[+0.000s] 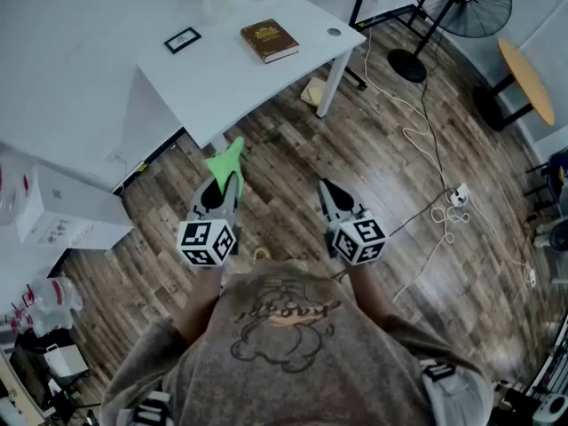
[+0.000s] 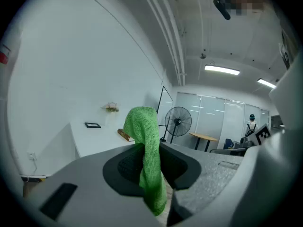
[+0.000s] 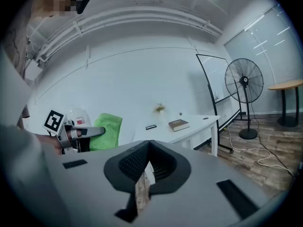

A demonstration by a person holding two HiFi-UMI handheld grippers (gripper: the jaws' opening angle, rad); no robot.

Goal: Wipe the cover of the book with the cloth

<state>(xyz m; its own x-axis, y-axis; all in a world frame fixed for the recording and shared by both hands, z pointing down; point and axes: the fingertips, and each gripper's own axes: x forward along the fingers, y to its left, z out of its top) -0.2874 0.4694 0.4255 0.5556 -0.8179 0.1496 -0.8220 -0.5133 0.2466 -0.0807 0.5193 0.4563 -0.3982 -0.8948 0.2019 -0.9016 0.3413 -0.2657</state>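
White table, closed brown book, green cloth in left tongs

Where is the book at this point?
In the head view, the book lies closed on the white table, just right of the small black frame.

The cloth is bright green. The book is brown, its cover mark seemingly gold. The table is white; the floor shows brown wood-grain planks.
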